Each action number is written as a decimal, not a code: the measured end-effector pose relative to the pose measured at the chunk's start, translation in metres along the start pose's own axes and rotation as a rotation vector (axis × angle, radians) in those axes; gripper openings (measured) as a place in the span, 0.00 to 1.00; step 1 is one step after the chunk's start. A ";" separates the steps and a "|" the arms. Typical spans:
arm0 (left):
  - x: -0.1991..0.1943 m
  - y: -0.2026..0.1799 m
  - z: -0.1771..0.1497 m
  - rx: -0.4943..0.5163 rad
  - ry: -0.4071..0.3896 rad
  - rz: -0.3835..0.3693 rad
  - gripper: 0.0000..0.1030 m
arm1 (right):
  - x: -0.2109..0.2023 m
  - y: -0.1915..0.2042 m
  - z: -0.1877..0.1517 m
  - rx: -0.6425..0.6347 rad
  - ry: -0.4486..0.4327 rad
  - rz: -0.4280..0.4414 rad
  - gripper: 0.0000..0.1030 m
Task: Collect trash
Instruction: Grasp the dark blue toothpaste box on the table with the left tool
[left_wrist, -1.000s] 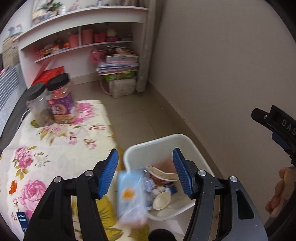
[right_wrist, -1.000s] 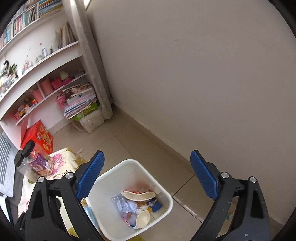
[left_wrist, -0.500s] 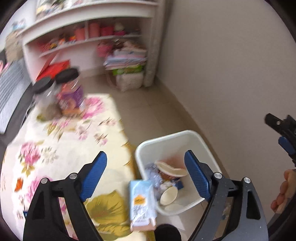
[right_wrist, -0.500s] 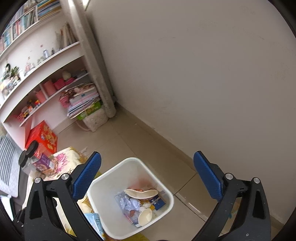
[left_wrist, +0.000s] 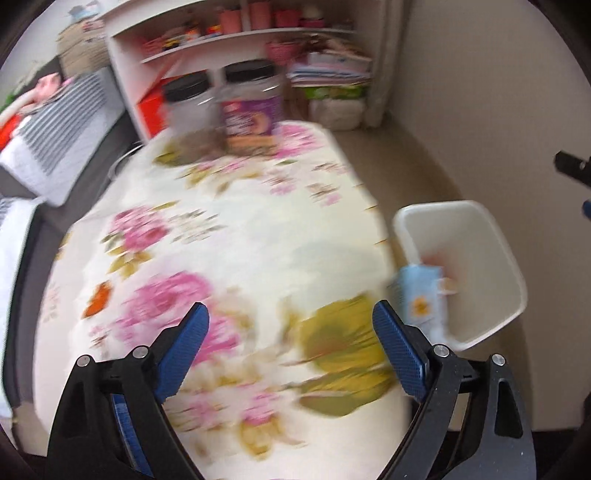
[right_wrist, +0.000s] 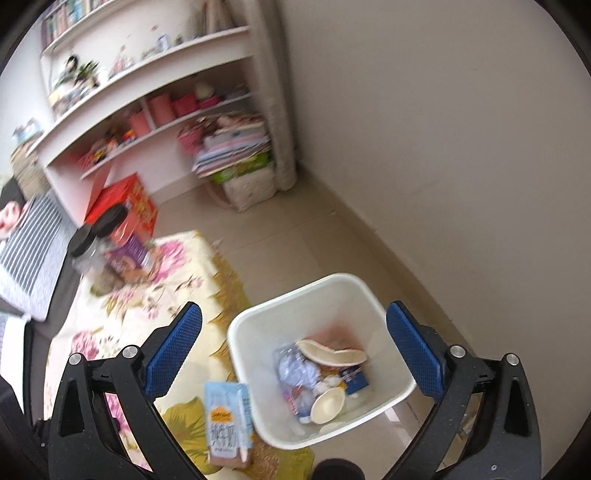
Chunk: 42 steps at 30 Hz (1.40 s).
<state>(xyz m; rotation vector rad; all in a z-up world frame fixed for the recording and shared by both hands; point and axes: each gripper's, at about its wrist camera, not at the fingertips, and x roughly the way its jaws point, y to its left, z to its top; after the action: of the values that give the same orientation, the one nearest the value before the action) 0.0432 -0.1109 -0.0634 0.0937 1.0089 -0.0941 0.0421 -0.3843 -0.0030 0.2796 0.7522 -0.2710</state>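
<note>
Opening wider, the left gripper (left_wrist: 288, 354) was seen with nothing between its jaws, held above a flowered tablecloth (left_wrist: 229, 236). The right gripper (right_wrist: 293, 350) was spread fully, also empty, and was aimed down at a white bin (right_wrist: 258, 325) on the floor beside the table. A pale blue milk carton (right_wrist: 227, 421) was seen at the table's edge, just beside the bin's rim. Crumpled plastic (right_wrist: 295, 369), shallow cream dishes (right_wrist: 328, 404) and a small blue box (right_wrist: 354, 378) were seen inside the bin. Two black-lidded jars (left_wrist: 251, 103) were set at the table's far end.

Home room, cluttered shelves (right_wrist: 155, 92), floral tablecloth (left_wrist: 236, 236)
</note>
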 end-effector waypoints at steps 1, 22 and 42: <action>0.002 0.011 -0.005 -0.007 0.017 0.021 0.87 | 0.002 0.005 -0.001 -0.008 0.012 0.011 0.93; 0.061 0.150 -0.098 -0.112 0.457 0.045 0.63 | 0.037 0.151 -0.040 -0.291 0.151 0.119 0.93; -0.022 0.281 -0.050 -0.152 -0.025 0.205 0.54 | 0.079 0.309 -0.152 -0.326 0.416 0.303 0.89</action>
<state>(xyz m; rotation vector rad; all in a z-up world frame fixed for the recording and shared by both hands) 0.0239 0.1743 -0.0612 0.0563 0.9733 0.1687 0.1065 -0.0569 -0.1175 0.1366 1.1335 0.2048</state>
